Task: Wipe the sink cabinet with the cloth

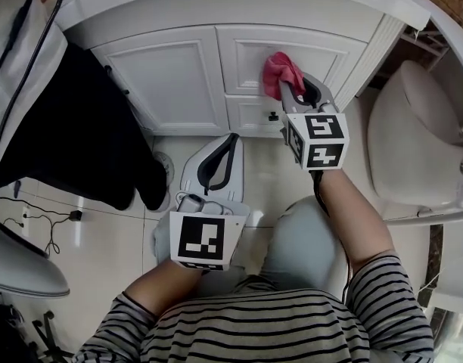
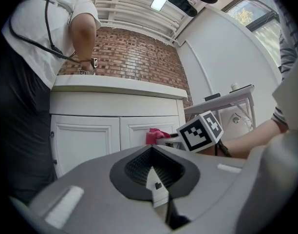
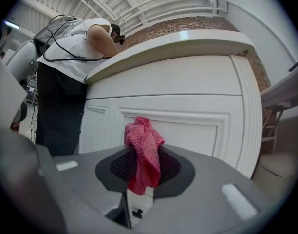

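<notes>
Two hand-held grippers show, and the nearer one is idle. The left hand-held gripper [image 1: 230,146] hangs low over the pale tiled floor [image 1: 110,233], close to the wearer's knees. Its jaws are together with nothing between them.

Farther forward, the right hand-held gripper [image 1: 296,91] is pinched on a crumpled pink-red woven cloth [image 1: 281,71], which bunches out past the jaw tips and droops between them. That cloth lies straight ahead of the right hand-held gripper. It sits between the tips and the raised upper panel of the right-hand door of the white panelled sink cabinet [image 1: 171,74]. The right arm is much the nearer to the work, so the wipe looks to be its job, likely a push forward and then a sweep across the door.

Whether the cloth actually presses on the panel I cannot tell from any view. A standing person in dark trousers [image 1: 95,150] covers the cabinet's left edge. The sink itself is out of sight above the cabinet's top. A white toilet [image 1: 421,142] stands just beside the cabinet on the right.
</notes>
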### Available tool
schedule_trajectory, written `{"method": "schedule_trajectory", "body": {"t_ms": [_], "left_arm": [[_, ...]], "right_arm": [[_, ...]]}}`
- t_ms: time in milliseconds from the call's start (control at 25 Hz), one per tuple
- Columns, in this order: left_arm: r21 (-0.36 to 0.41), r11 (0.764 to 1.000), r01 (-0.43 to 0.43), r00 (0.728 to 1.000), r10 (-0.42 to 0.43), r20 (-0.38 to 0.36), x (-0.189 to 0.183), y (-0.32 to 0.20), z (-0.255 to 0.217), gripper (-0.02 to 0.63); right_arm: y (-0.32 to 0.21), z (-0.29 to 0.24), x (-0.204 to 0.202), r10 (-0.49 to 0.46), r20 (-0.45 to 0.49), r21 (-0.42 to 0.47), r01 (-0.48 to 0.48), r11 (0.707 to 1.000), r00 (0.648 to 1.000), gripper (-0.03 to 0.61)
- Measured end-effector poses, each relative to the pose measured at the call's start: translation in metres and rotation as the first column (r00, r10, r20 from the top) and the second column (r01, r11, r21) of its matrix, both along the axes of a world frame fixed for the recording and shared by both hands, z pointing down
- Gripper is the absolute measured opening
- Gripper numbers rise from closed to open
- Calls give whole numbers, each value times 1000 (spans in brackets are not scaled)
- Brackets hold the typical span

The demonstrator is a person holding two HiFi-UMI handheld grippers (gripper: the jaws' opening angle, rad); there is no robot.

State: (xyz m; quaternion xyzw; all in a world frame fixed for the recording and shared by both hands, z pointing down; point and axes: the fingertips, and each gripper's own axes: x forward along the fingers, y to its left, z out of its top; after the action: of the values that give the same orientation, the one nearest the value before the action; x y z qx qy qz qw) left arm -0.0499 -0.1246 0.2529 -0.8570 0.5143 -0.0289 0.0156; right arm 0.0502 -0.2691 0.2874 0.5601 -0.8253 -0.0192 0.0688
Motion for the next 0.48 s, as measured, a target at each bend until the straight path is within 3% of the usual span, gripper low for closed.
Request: {"method": "schedule_trajectory", "body": {"t_ms": [200, 320, 480], "left_arm": [[9, 1000, -8, 1000, 8, 13, 6, 3, 0, -5], [12, 1000, -20, 1000, 20, 23, 14, 5, 2, -5], [14, 999, -36, 999, 36, 30, 21, 11, 1, -5]], "right_arm": [[1, 10, 52, 92, -31, 12, -91, 996, 995, 81], [-11, 21, 95, 181, -15, -18, -181, 983, 983, 80], [-3, 22, 131, 226, 13, -17, -226, 974, 974, 87]]}}
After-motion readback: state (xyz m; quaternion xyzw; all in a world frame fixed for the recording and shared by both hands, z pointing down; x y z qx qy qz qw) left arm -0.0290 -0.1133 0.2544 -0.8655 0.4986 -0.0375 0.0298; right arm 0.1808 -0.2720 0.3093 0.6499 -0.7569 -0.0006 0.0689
